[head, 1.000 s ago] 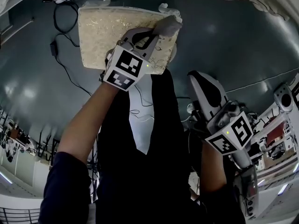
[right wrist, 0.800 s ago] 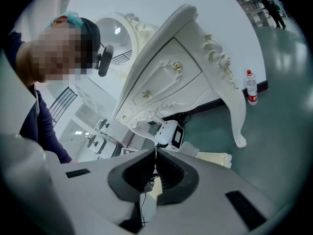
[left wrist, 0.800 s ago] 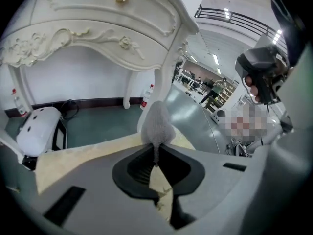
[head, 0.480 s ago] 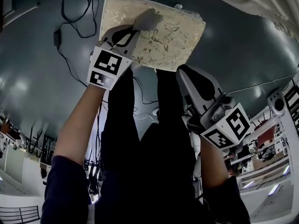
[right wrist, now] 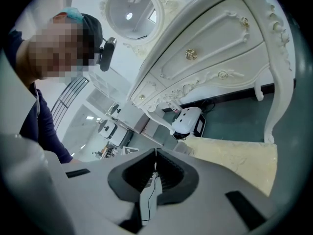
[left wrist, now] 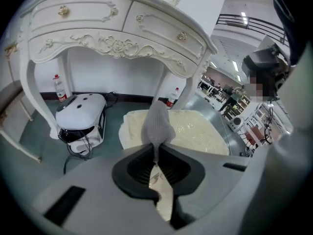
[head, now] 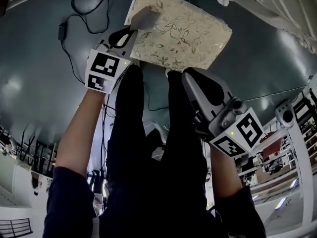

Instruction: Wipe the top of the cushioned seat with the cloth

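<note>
Nearest the person, the right gripper (head: 193,79) hangs idle, its jaws closed on nothing. Ahead, the left gripper (head: 132,32) clamps the grey cloth (head: 144,19), which has swept across the cream floral cushioned seat (head: 188,38) to its left corner, so wiping is judged under way. Only the left gripper view shows the white carved dressing table (left wrist: 117,43) beyond.

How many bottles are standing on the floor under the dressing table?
2. One bottle stands by the left leg of the dressing table; the other bottle stands by its right leg, beyond the cushioned seat. The cloth may hide more.
</note>
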